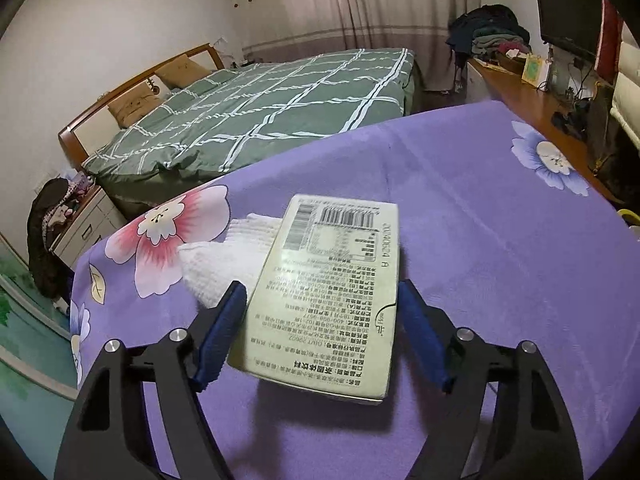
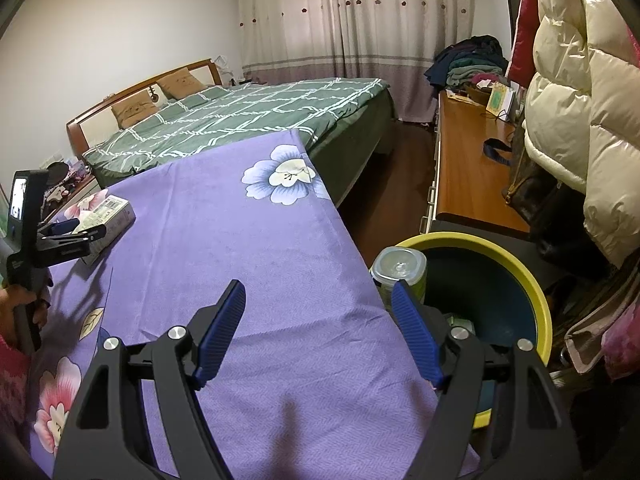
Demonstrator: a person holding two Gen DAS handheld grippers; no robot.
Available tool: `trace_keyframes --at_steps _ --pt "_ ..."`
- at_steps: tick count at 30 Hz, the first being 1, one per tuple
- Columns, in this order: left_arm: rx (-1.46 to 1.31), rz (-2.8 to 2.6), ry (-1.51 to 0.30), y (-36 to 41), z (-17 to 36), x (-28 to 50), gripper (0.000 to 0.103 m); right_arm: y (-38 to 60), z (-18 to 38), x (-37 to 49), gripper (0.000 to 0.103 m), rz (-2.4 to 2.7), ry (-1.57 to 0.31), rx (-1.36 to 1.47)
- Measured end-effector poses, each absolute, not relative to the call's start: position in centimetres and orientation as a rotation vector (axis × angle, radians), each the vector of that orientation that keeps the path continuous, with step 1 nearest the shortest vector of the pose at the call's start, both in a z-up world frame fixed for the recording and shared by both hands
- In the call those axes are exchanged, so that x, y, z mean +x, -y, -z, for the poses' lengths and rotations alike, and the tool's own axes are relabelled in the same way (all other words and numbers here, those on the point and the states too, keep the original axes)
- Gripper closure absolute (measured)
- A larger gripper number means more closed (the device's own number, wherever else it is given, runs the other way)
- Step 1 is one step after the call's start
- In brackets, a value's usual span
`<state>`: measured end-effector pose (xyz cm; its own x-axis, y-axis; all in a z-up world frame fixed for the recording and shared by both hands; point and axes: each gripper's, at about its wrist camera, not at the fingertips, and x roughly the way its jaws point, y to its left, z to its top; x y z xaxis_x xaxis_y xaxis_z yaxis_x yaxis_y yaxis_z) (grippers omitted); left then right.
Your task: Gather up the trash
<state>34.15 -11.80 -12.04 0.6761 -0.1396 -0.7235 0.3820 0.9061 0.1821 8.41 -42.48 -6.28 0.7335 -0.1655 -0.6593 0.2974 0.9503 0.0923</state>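
A pale carton box (image 1: 332, 296) with a barcode and printed text lies between the fingers of my left gripper (image 1: 322, 292), raised a little above the purple flowered cloth (image 1: 460, 220). The jaws sit close on its sides. A crumpled white tissue (image 1: 224, 260) lies just left of the box. In the right wrist view the left gripper (image 2: 66, 232) holds the same box (image 2: 110, 216) at the far left. My right gripper (image 2: 320, 292) is open and empty over the cloth's right edge, beside a yellow-rimmed bin (image 2: 492, 280). A clear plastic bottle (image 2: 400, 272) stands at the bin's near rim.
A green checked bed (image 2: 248, 120) lies beyond the table. A wooden desk (image 2: 472, 168) with clutter runs along the right wall. Puffy jackets (image 2: 580, 120) hang at the right above the bin. A nightstand (image 1: 80, 220) stands at the left.
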Motion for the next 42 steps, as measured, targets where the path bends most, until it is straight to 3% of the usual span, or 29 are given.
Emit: trace_keyframes --at_steps 6,7,8,10,15,16,17,18,31,32,34,35,42 --pt "0.315 0.319 -0.751 11.8 10.5 31.8 0.031 42.6 6.3 8.4 0.031 0.254 -0.704 0.199" --pt "0.312 0.334 -0.748 11.7 10.1 31.0 0.038 42.6 6.4 8.4 0.031 0.253 -0.706 0.200" --pt "0.312 0.341 -0.755 11.8 9.9 30.6 0.060 42.6 6.5 8.4 0.031 0.251 -0.706 0.200" --pt "0.307 0.360 -0.761 11.6 9.5 29.1 0.060 42.5 6.6 8.5 0.031 0.245 -0.711 0.201" --pt "0.319 0.372 -0.809 10.1 9.7 26.3 0.057 41.9 6.8 8.8 0.031 0.222 -0.720 0.198" --pt "0.324 0.368 -0.823 9.9 9.8 26.1 0.048 41.7 6.8 8.8 0.031 0.218 -0.720 0.199" --pt "0.327 0.365 -0.824 9.8 9.9 26.0 0.011 41.4 6.8 8.9 0.031 0.212 -0.720 0.199" --pt "0.328 0.364 -0.787 9.7 9.6 25.8 0.005 41.2 6.8 8.9 0.031 0.207 -0.720 0.198" --pt "0.363 0.324 -0.859 11.5 12.1 30.4 0.005 40.9 6.3 9.2 0.031 0.205 -0.732 0.176" --pt "0.359 0.323 -0.869 11.4 12.4 30.7 0.007 40.9 6.2 9.3 0.031 0.200 -0.735 0.173" --pt "0.347 0.329 -0.891 11.3 12.9 30.9 0.024 40.5 5.8 9.9 0.031 0.177 -0.741 0.160" --pt "0.336 0.335 -0.903 11.2 13.1 30.9 0.028 40.3 5.5 10.2 0.031 0.163 -0.742 0.153" --pt "0.318 0.378 -0.898 9.6 12.9 28.5 0.029 37.4 1.4 15.0 0.031 0.037 -0.711 0.092"
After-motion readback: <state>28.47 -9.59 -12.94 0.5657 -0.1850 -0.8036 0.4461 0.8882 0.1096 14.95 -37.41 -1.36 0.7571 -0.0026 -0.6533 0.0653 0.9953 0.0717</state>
